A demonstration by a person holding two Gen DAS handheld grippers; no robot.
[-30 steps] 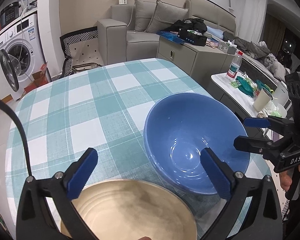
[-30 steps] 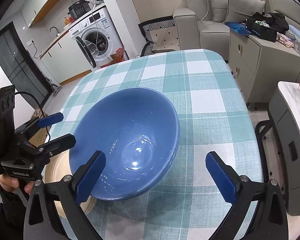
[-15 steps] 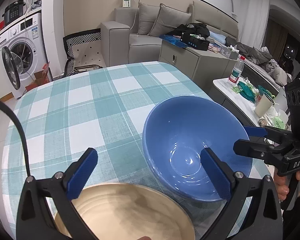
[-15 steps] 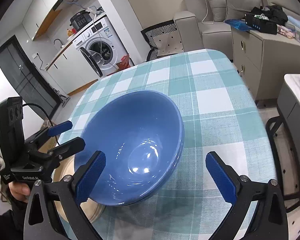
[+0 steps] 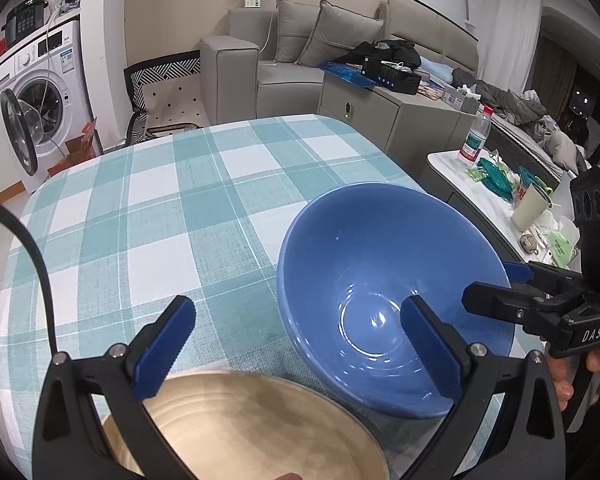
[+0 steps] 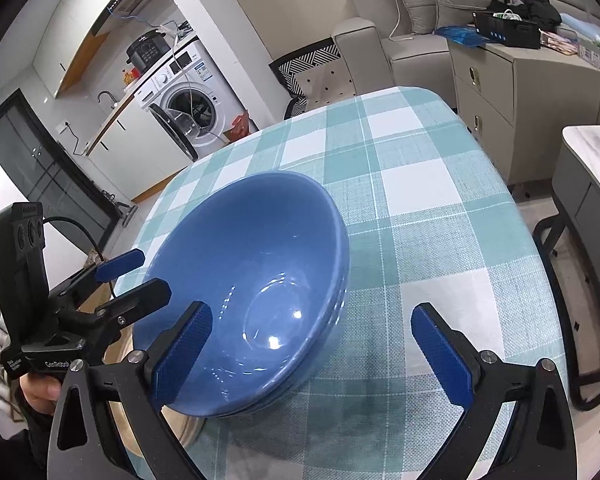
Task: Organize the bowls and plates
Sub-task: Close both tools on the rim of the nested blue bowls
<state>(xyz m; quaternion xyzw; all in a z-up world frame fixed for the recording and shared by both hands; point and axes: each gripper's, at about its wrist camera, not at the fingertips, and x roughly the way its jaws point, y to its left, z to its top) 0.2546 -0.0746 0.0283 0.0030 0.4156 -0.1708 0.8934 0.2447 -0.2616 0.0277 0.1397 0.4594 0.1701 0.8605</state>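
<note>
1. Both grippers stand open and hold nothing. The left gripper (image 5: 300, 344) has its blue pads spread wide above the table; its left pad (image 5: 162, 350) is over the cloth and the plate's far rim, its right pad over the bowl's inner wall.
2. The right gripper (image 6: 312, 354) is equally wide, with its left pad (image 6: 182, 354) just over the bowl's near rim and its right pad over bare cloth.
3. The bowl (image 5: 380, 276), blue and empty, sits upright on the checked cloth (image 5: 180, 208) toward the table's right edge. In the right wrist view a second rim line shows under its lip, so it may be two nested bowls; I cannot tell.
4. The plate (image 5: 240, 424), tan and round, lies just beside the bowl on its near left. The left wrist view shows most of its face; the right wrist view shows only a sliver (image 6: 118, 364) behind the left gripper and the bowl.
5. Each view catches the other gripper from the side, jaws parted, with part of a hand on the handle: the right hand (image 5: 566, 380) and the left hand (image 6: 42, 394).
6. Only the right wrist view shows the kitchen counter and sink; both show the washer (image 6: 190, 106) and sofa (image 5: 268, 60). The left wrist view alone shows the cluttered side table (image 5: 456, 168) with a bottle (image 5: 475, 133).
</note>
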